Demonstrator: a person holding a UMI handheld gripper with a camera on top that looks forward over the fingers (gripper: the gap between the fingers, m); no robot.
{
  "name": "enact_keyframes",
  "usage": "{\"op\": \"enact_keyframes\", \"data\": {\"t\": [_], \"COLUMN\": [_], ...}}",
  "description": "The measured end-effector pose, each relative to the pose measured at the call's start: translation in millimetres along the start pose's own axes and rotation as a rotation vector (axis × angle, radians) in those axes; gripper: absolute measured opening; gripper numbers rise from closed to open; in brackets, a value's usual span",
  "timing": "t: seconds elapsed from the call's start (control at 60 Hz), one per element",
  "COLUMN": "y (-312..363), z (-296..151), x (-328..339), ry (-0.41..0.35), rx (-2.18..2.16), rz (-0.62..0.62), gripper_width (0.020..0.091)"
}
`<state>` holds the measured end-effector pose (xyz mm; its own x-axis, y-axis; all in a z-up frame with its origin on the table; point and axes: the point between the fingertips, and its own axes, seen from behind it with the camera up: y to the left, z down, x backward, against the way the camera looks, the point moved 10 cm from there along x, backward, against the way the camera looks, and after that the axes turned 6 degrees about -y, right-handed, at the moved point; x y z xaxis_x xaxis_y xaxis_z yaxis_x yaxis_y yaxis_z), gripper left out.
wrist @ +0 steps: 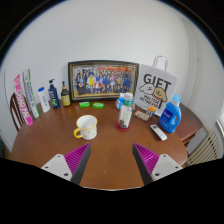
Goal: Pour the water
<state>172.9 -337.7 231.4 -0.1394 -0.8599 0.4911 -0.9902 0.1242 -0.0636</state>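
A clear water bottle point(124, 109) stands upright on a round wooden table point(110, 150), cap upward, beyond the gripper point(111, 160), whose jaws are spread wide and hold nothing. A yellow-patterned mug point(87, 127) sits to its left. Behind, a white bag point(155, 92) reads "GIFT".

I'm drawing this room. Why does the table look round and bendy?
In the gripper view, the wide-angle lens bends straight lines, so the table edge curves and the frame leans. Light is soft and even; the cup casts only a faint shadow. The gripper is open.
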Motion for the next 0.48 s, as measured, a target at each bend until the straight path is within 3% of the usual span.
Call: {"op": "enact_keyframes", "data": {"t": [0.333,0.483], "y": [32,41], "z": [-1,3], "x": [77,88], "ry": [-0.058,-0.035], "rx": [0.044,0.047], "rz": [-0.010,-0.032], "gripper_width": [0.0854,0.0854]}}
